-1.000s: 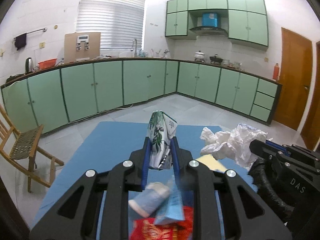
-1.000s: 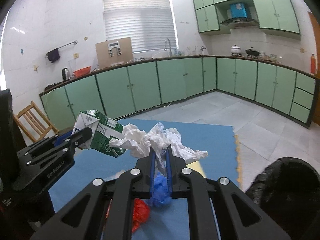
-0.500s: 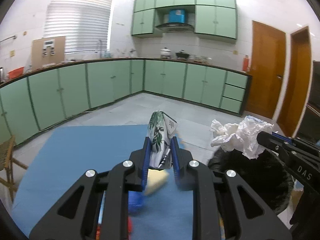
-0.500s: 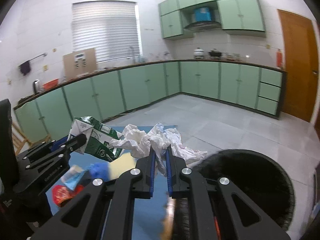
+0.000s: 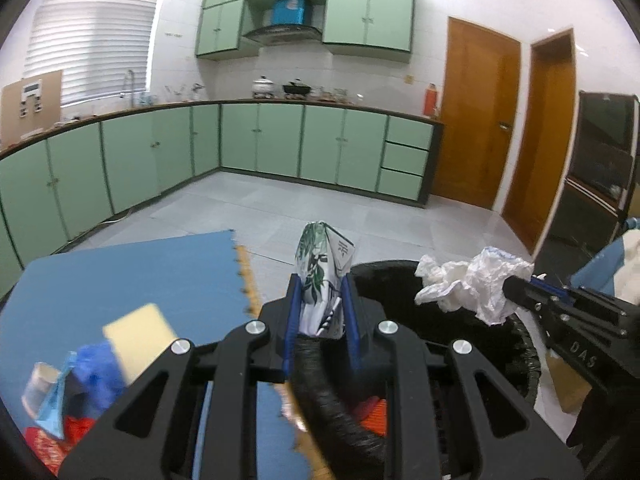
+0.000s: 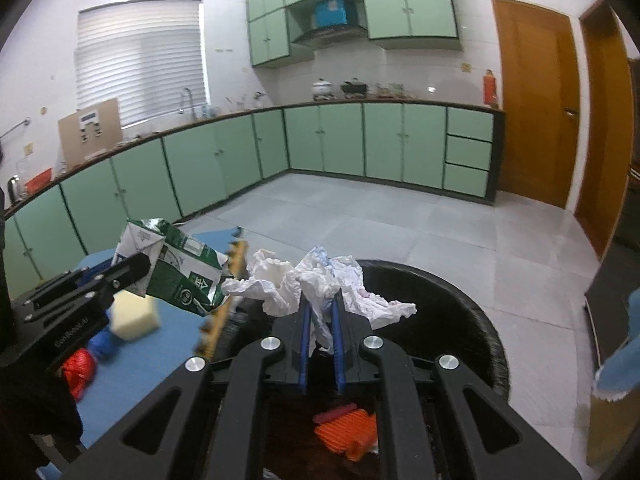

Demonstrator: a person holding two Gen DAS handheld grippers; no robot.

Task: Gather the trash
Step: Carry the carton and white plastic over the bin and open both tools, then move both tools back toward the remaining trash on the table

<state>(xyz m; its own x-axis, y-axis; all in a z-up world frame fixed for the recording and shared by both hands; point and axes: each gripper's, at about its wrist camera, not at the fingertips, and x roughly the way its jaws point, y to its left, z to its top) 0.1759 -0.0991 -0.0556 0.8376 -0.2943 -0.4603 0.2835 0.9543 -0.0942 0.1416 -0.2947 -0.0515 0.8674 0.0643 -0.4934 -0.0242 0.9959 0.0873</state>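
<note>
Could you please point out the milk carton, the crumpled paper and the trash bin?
milk carton [image 5: 325, 276]: left wrist view, leaf-printed side.
crumpled paper [image 6: 320, 280]: right wrist view, centre of wad.
trash bin [image 6: 486, 332]: right wrist view, right rim.

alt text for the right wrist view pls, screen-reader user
The right gripper is shut on crumpled white paper above an open black trash bin. At left, the left gripper holds a green milk carton over a blue mat.

Kitchen with green cabinets
Window blinds at ten o'clock, wooden doors at two, grey tiled floor
</note>
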